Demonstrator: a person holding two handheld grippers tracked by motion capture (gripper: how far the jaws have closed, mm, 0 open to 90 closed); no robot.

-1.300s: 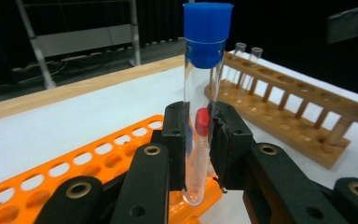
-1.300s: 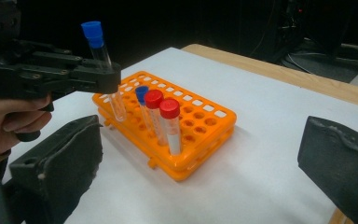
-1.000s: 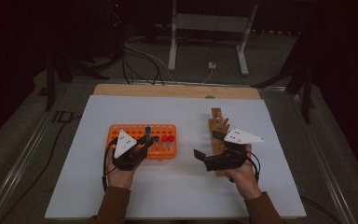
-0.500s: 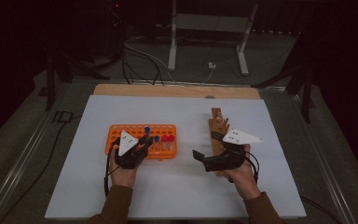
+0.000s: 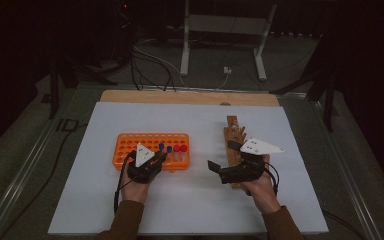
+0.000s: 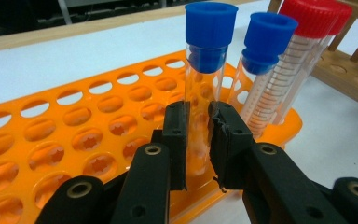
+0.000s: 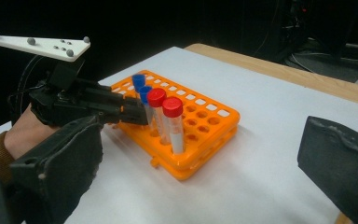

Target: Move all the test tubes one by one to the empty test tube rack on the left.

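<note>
An orange tube rack (image 5: 130, 145) sits on the white table, left of centre. It holds two blue-capped tubes and two red-capped tubes (image 7: 172, 121) at its right end. My left gripper (image 6: 198, 135) is shut on the nearer blue-capped tube (image 6: 205, 84), which stands upright in the rack (image 6: 51, 121); the jaws press its clear wall below the cap. The second blue-capped tube (image 6: 261, 70) stands just behind it. My right gripper (image 5: 221, 156) hovers over the table between the two racks, open, jaws wide apart and nothing in them (image 7: 200, 140).
A wooden peg rack (image 5: 232, 130) lies under and behind my right hand. A wooden strip (image 5: 190, 97) runs along the table's far edge. Cables and a metal stand (image 5: 220, 45) lie on the floor beyond. Bare white table (image 5: 195, 210) stretches in front of both hands.
My left gripper has crept slightly to the right, onto the blue-capped tube. The right gripper has stayed almost still.
</note>
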